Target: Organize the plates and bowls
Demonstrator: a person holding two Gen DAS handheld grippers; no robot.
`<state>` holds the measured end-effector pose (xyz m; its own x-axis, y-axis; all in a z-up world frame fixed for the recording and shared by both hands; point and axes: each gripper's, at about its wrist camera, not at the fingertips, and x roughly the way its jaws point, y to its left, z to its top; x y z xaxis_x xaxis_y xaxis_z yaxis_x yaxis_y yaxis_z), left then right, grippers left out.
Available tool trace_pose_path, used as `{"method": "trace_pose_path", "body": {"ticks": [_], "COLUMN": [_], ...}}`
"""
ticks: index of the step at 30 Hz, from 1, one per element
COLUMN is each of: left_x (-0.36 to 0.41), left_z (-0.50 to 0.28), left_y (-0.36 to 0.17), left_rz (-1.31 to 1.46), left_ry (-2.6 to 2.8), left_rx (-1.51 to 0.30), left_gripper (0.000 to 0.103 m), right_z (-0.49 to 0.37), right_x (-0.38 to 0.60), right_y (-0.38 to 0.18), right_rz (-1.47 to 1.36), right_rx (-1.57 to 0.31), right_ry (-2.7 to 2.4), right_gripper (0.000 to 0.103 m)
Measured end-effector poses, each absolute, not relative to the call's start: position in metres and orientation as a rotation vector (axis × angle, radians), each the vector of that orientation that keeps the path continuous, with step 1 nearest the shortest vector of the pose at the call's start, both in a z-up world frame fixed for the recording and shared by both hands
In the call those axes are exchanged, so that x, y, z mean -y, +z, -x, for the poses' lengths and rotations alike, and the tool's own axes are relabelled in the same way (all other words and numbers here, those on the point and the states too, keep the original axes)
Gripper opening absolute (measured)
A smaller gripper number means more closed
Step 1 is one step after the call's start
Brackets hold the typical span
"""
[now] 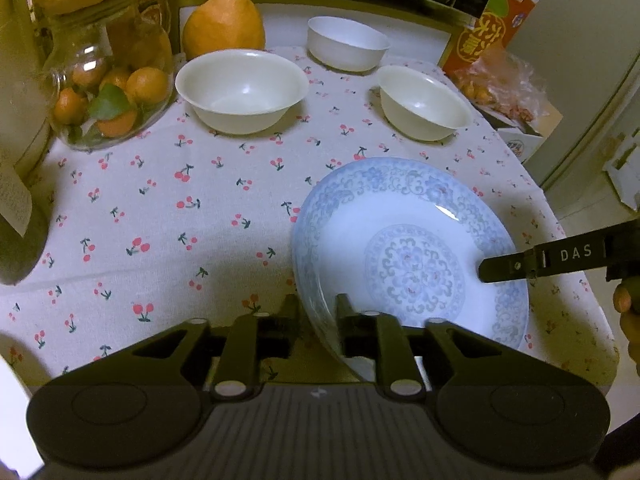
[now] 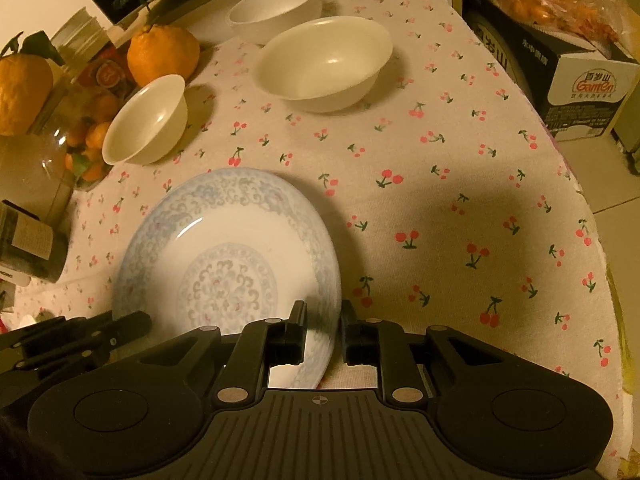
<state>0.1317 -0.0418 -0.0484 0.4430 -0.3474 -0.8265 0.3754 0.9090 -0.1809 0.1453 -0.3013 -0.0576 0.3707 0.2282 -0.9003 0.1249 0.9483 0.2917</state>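
Black left claw (image 1: pixel 318 312) sits lowest in the left wrist view, its fingers straddling the near rim of the blue-patterned plate (image 1: pixel 412 252), one on each face, apparently clamped on it. Right claw (image 2: pixel 323 320) does likewise in its own view, fingers either side of the plate's right rim, closed on it or very nearly; in the left view one of its fingers comes in from the right edge over the plate's well. Plate is tilted, lower centre-right of the left frame, on or just above the cherry-print cloth of the worktop (image 1: pixel 160 200). Pale blue scrollwork band round the rim, floral medallion at centre, glossy glaze. Three plain white bowls stand upright toward the top: large bowl (image 1: pixel 242 90), medium bowl (image 1: pixel 424 102), small bowl (image 1: pixel 346 42), all apart. Open cloth lies left of the plate. Glass jar of oranges (image 1: pixel 108 92) crowds upper left; cartons (image 1: pixel 492 20) line the worktop's right edge.
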Motion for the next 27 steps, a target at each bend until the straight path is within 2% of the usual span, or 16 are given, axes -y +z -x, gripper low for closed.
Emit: {"method": "trace_pose_path", "body": {"ticks": [1, 4, 6, 8, 10, 12, 16, 19, 27], "left_x": [0.042, 0.039, 0.034, 0.031, 0.027, 0.023, 0.014, 0.006, -0.012], "left_z": [-0.131, -0.129, -0.127, -0.124, -0.121, -0.116, -0.107, -0.1, -0.081], "left_y": [-0.047, -0.043, -0.039, -0.035, -0.032, -0.03, -0.026, -0.024, -0.02], "left_rz": [-0.039, -0.045, -0.034, -0.029, -0.032, -0.038, -0.044, -0.052, -0.056], "left_ry": [-0.446, -0.428, -0.428, -0.432, -0.431, -0.428, -0.418, -0.41, -0.384], "left_rx": [-1.007, -0.99, -0.981, -0.973, -0.959, -0.946, -0.934, -0.928, -0.915], "left_gripper": [0.028, 0.043, 0.045, 0.054, 0.068, 0.074, 0.087, 0.094, 0.1], "right_z": [-0.145, -0.145, -0.145, -0.145, -0.146, -0.142, -0.135, -0.129, -0.107], "right_x": [0.302, 0.306, 0.308, 0.309, 0.309, 0.306, 0.301, 0.293, 0.265], "right_y": [-0.056, -0.05, -0.048, -0.047, -0.044, -0.038, -0.032, -0.031, -0.03], "right_rz": [-0.337, -0.34, -0.343, -0.35, -0.351, -0.339, -0.327, -0.3, -0.219], "right_rx": [-1.19, -1.17, -1.164, -1.163, -1.158, -1.125, -1.097, -1.085, -1.059], "right_ry": [0.065, 0.061, 0.061, 0.072, 0.096, 0.109, 0.142, 0.163, 0.239], "right_gripper": [0.02, 0.038, 0.051, 0.053, 0.057, 0.069, 0.076, 0.081, 0.083]}}
